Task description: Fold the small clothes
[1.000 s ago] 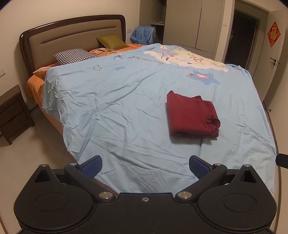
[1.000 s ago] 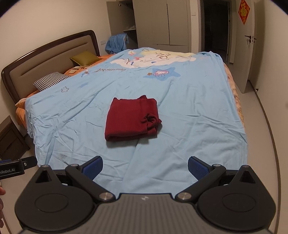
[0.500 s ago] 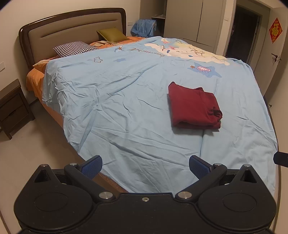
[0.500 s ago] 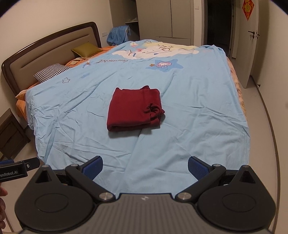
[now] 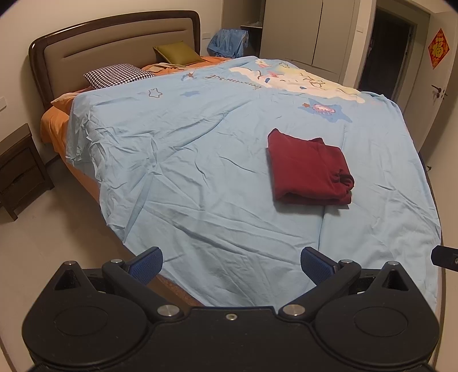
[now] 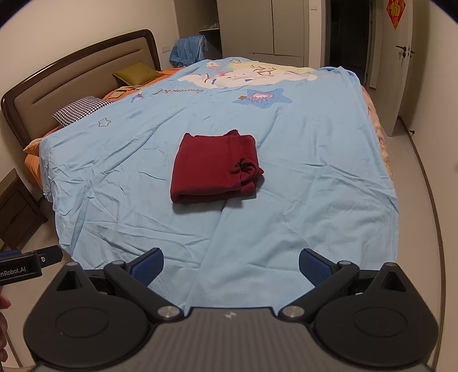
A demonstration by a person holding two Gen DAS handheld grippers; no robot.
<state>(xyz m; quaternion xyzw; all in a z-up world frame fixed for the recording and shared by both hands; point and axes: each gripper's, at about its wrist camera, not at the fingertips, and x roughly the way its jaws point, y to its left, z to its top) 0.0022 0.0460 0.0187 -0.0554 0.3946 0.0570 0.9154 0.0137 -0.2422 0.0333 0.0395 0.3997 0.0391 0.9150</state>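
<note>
Left gripper (image 5: 230, 264): fingers (image 5: 146, 264) spread wide, nothing between the blue pads, held above the near edge of the bed. Right gripper (image 6: 230, 264): likewise wide open and empty, fingers (image 6: 313, 269) apart over the near hem of the blue sheet (image 6: 300, 177).

Dark red garment (image 6: 214, 168) lay folded into a thick, roughly square bundle on the sheet, well ahead of both pairs of fingers and touched by neither. Seen from the right gripper, straight ahead and slightly toward the left finger; seen from the left gripper, garment (image 5: 309, 168) ahead and off toward the right finger. One bunched, knotted corner bulged at the bundle's near right side. Fold edge faced the fingers.

Blue sheet (image 5: 200, 171) wrinkled, printed with stars and a cartoon cloud at the far end. Beyond the left finger: brown headboard (image 5: 114, 54), checked pillow (image 5: 118, 74) and green pillow (image 5: 177, 53) on an orange underlayer. Dark nightstand (image 5: 20, 168) far to the left of the fingers. Pile of blue cloth (image 5: 229, 43) past the headboard, pale wardrobe (image 6: 289, 27) and dark doorway behind the bed. Tip of the left gripper's body (image 6: 28, 263) showed at the right view's left edge.
</note>
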